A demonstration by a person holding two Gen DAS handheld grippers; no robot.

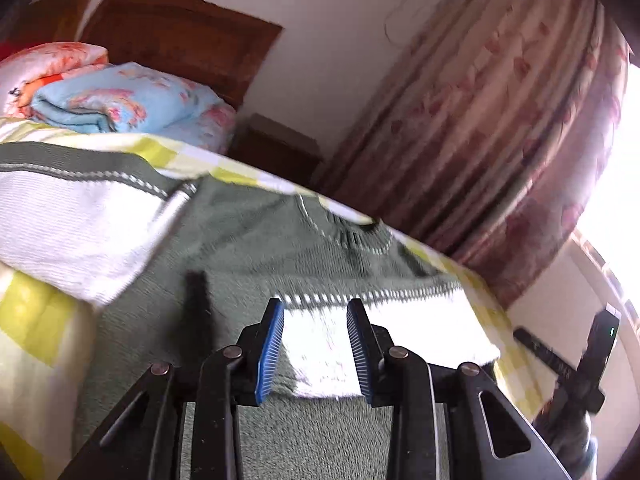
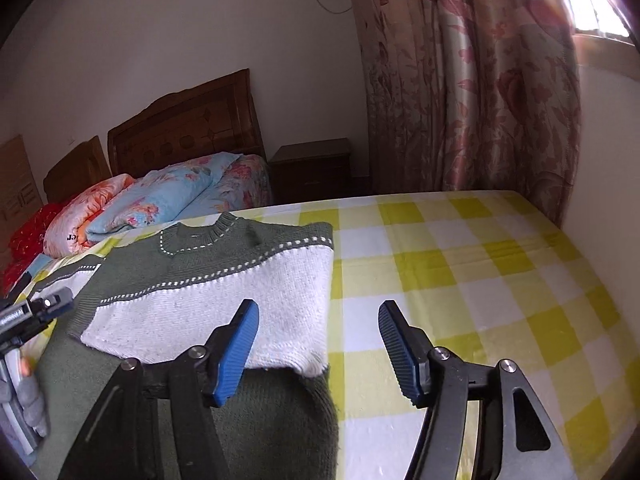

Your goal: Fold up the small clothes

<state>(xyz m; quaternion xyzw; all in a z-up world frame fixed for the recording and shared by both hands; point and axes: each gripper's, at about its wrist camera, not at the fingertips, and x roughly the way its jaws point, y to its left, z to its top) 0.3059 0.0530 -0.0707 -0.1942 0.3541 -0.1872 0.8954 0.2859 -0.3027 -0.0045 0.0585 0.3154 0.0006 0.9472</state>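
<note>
A small green and white knitted sweater (image 2: 208,288) lies on a yellow and white checked bed sheet (image 2: 460,264), its right sleeve folded over the body. In the left wrist view the sweater (image 1: 248,240) fills the middle, with a white sleeve (image 1: 76,224) lying at the left. My left gripper (image 1: 315,308) is open and empty, its blue pads just above the folded white part. My right gripper (image 2: 318,316) is open and empty, hovering over the sweater's right edge. The left gripper's body also shows at the left edge of the right wrist view (image 2: 32,312).
Folded floral quilts (image 2: 160,204) are stacked at the head of the bed by a wooden headboard (image 2: 188,132). A dark nightstand (image 2: 316,164) and a flowered curtain (image 2: 472,92) stand beyond the bed. The sheet stretches to the right of the sweater.
</note>
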